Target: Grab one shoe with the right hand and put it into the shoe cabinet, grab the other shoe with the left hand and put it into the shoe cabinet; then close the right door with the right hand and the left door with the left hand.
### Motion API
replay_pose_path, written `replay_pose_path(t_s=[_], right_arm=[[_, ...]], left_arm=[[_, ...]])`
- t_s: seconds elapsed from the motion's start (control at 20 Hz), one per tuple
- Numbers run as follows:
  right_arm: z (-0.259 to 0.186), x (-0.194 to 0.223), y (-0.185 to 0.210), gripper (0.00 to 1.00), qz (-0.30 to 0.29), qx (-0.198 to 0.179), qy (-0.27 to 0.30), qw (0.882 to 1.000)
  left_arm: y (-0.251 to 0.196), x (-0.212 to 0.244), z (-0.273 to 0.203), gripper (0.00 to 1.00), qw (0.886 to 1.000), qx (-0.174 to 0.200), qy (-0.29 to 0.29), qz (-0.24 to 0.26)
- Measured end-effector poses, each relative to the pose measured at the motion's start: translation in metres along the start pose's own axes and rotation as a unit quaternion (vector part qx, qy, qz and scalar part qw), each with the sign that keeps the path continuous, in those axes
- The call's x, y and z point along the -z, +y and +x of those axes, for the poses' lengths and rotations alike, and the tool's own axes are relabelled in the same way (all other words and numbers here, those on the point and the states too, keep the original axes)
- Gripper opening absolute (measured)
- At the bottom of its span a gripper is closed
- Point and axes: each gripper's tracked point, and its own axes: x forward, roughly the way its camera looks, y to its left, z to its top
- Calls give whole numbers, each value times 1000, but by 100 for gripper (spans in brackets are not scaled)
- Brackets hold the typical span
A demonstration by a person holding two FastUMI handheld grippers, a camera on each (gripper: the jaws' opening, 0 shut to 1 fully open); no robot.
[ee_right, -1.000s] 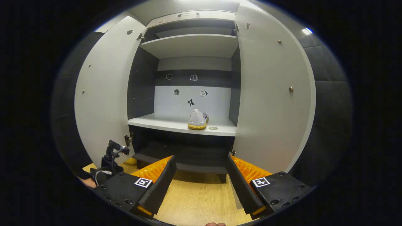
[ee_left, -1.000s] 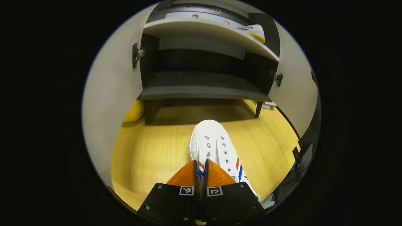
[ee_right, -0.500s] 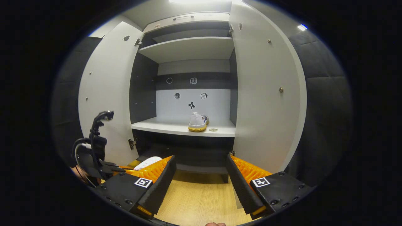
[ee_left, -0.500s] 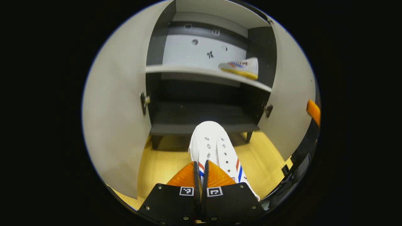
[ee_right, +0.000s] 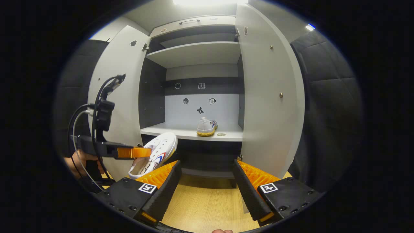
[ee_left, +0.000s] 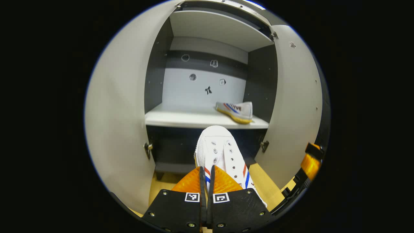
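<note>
White canvas shoe (ee_left: 217, 152) is pinched at its heel side by the left gripper (ee_left: 206, 177); the fingers stand almost together w/ the shoe's edge between them, toe pointing at the shoe cabinet (ee_left: 155, 74). The other shoe (ee_left: 235, 111) lies on the middle shelf (ee_left: 181, 119), near the shelf's right end, close to the right door (ee_left: 296, 106).

Step in hand, as judged: 2nd shoe goes into the cabinet w/ the left hand; first shoe seems done, both doors not yet closed. Next move probably calls for carrying the held shoe forward over the shelf's front edge, to the free part left of the placed shoe, then lowering it flat before the fingers let go. The toe looks about level w/ the shelf edge, so perhaps a bit more height is needed.

Right gripper (ee_right: 205, 184) hangs back in front of the cabinet, above the wooden floor (ee_right: 207, 207), fingers wide apart, nothing between them.

Views differ: the right gripper view gives the held shoe (ee_right: 154, 154) from the side, tilted w/ toe up and well short of the shelf, plus the left gripper (ee_right: 142, 152) w/ its cables and the person's hand (ee_right: 81, 160) behind. It also gives the left door (ee_right: 118, 97) and the upper shelf (ee_right: 194, 53). The left gripper view gives the lace holes and the stripes on the held shoe, and the side of the placed shoe.
</note>
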Motion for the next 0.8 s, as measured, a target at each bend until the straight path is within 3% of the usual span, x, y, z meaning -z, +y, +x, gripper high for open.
replay_pose_path(t_s=[0.45, 0.8], right_arm=[[-18, 6, -22, 97, 12, 30, 4, 999], [-29, 9, -27, 100, 15, 52, -5, 999]], left_arm=[[1, -12, -8, 0, 998, -8, -65, 6], [6, -40, -42, 0, 994, -18, -105, 9]])
